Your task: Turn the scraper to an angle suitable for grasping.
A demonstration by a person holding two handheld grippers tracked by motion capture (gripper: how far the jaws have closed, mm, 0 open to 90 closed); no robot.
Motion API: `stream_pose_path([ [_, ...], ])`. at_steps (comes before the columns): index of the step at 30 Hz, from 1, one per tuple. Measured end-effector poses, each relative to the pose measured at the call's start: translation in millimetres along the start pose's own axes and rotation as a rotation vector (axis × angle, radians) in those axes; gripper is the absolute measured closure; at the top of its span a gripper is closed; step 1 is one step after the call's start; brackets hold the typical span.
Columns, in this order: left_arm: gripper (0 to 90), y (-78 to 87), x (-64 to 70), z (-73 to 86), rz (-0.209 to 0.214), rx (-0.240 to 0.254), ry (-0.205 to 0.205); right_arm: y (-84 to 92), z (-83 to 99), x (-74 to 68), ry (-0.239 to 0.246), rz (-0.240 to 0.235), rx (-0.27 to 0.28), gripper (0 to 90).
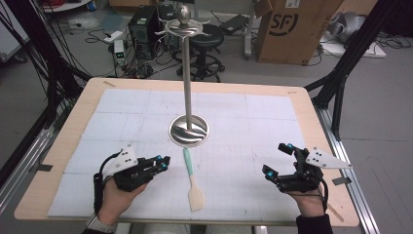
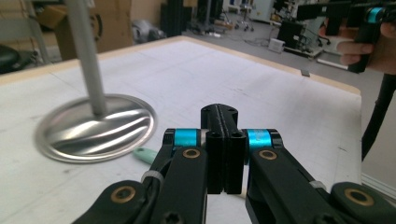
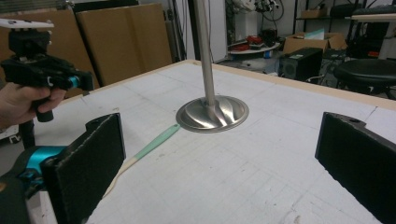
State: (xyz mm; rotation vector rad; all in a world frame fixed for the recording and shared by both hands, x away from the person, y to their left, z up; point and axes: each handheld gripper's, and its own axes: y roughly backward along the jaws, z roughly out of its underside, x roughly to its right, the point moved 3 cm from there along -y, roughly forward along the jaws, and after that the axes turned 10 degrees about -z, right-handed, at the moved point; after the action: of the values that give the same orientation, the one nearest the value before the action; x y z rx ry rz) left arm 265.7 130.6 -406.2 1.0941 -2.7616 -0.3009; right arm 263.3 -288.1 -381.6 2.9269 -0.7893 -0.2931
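Lying at lower centre, a spatula [image 1: 192, 178] sits between the left gripper [image 1: 164, 162], jaws pressed together, and the right gripper [image 1: 275, 159], jaws spread wide.

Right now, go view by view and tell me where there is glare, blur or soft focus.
High view: soft overall, with bright glare on the metal stand's round base and top knob. Left gripper view: the closed black jaws of the left hand-held gripper are sharp, the background room soft, streaky reflections on the base. Right gripper view: near jaws slightly blurred, the spatula fairly clear.
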Motion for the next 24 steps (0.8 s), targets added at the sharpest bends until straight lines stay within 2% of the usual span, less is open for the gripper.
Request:
stream_pose_path([
  [2,89.8,-10.7,6.9,1.0,0.009,-0.031,-0.005,-0.1,-0.5,-0.9,0.0,-0.001,0.0,0.3],
  [3,89.8,-22.2,14.6,3.2,0.019,-0.067,-0.018,-0.4,-0.6,-1.4,0.0,-0.003,0.001,0.3],
  [4,89.8,-22.2,14.6,3.2,0.019,-0.067,-0.018,-0.4,-0.6,-1.4,0.0,-0.003,0.001,0.3],
  [7,89.8,-39.4,25.5,9.4,0.02,-0.133,-0.047,-0.8,-0.1,-1.9,0.002,-0.005,-0.004,0.3],
  [13,89.8,-66.5,40.1,22.4,0.006,-0.234,-0.092,-0.2,0.2,-2.0,0.0,-0.009,-0.004,0.3],
  [19,89.8,-85.6,51.8,33.5,0.021,-0.309,-0.15,-0.1,0.1,-1.8,0.002,-0.009,0.0,0.3],
  [22,89.8,-90.4,58.8,42.2,0.038,-0.364,-0.191,-0.5,1.1,-1.9,0.001,-0.011,-0.006,0.3],
  [24,89.8,-91.2,59.8,44.6,0.042,-0.382,-0.201,-0.6,1.6,-2.1,-0.001,-0.011,-0.011,0.3],
])
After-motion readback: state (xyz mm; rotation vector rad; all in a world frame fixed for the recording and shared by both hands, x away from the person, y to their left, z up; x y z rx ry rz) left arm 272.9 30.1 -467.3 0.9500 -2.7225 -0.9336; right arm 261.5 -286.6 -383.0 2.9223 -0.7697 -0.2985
